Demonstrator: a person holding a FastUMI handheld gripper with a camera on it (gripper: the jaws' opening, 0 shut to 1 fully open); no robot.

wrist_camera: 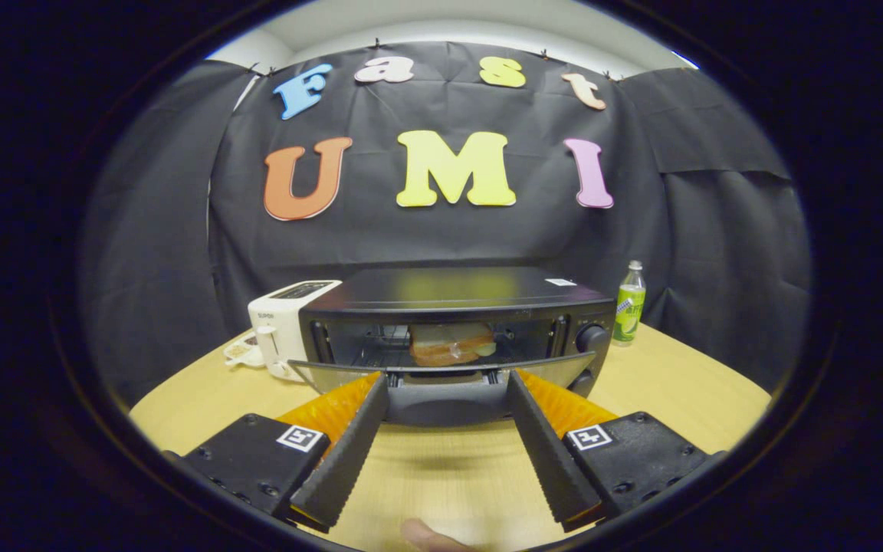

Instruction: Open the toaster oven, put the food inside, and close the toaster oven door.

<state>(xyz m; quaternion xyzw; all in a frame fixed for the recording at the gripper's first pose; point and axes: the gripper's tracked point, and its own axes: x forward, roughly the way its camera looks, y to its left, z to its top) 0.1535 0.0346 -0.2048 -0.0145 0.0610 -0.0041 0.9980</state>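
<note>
Tongs (448, 391) spread wide, empty, seemingly under oven door (441, 369), on wooden table (671, 391).

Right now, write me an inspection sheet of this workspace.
Surface: light wooden table, bare ahead of the tool.
Job's things: toaster oven with its door hanging partly open; food already inside on the rack.
Clutter: white toaster beside the oven; green-labelled bottle on the oven's other side.
Grippers: tool open, fingertips at the door's lower edge, not pressing it.
Cables: nothing seen.
Surroundings: black cloth wall behind the table.
</note>
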